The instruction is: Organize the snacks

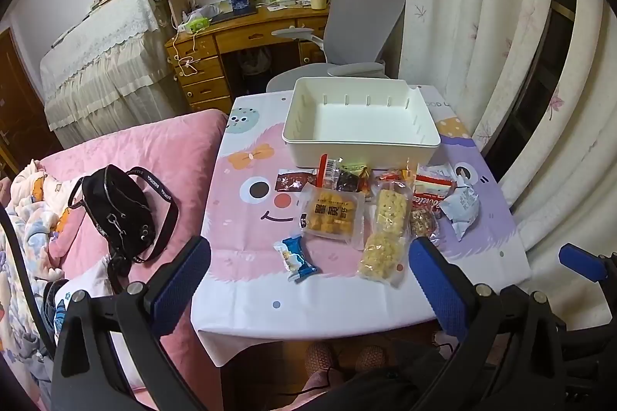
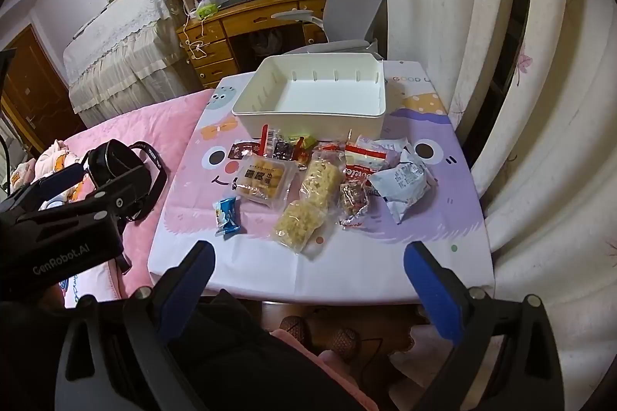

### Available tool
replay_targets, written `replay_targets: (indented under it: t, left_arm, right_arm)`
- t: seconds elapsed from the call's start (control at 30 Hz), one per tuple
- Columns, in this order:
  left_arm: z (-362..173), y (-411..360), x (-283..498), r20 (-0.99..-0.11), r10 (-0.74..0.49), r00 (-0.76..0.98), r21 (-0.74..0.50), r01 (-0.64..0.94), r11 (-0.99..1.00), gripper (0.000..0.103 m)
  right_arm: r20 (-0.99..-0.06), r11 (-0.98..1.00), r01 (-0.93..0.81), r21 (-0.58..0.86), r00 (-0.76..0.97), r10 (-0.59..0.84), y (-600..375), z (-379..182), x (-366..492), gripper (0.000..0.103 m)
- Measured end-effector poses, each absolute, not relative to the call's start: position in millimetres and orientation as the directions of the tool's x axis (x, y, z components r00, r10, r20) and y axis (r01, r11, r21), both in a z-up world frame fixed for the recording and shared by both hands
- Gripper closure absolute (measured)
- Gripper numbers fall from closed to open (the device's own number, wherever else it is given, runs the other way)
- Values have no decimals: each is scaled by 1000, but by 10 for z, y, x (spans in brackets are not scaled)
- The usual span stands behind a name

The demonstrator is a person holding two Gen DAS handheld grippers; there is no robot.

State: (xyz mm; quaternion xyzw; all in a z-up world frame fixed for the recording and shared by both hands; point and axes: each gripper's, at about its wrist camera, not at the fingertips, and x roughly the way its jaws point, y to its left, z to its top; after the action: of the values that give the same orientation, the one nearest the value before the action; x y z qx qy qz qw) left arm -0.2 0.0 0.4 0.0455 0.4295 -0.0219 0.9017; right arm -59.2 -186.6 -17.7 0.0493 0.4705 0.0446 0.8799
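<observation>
Snack packets in crinkly plastic (image 1: 347, 210) lie ahead of both wide-open grippers, left gripper (image 1: 308, 280) and right gripper (image 2: 308, 276), before the empty white plastic bin (image 1: 360, 118).

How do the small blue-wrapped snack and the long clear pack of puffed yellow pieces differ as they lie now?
The blue-wrapped snack is small and opaque; the long clear pack is far larger, and its yellow pieces show through. The blue-wrapped snack lies alone near the table's front, while the long clear pack sits against neighbouring packets. Both lie flat on the tablecloth, outside the white bin, untouched by either gripper.
</observation>
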Motion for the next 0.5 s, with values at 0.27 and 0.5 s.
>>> replay_targets:
  t: [0.27,0.5]
  left_arm:
    - [5,1,-3,-777,-1,629,62,78,995,1]
    - [5,2,-1,-778,-1,628,62,78,995,1]
  right_arm:
    - [-824,991,-31,128,553,124,-1885,-176,-565,4]
    - [-825,991,-27,129,552,122,-1904,-175,-553,4]
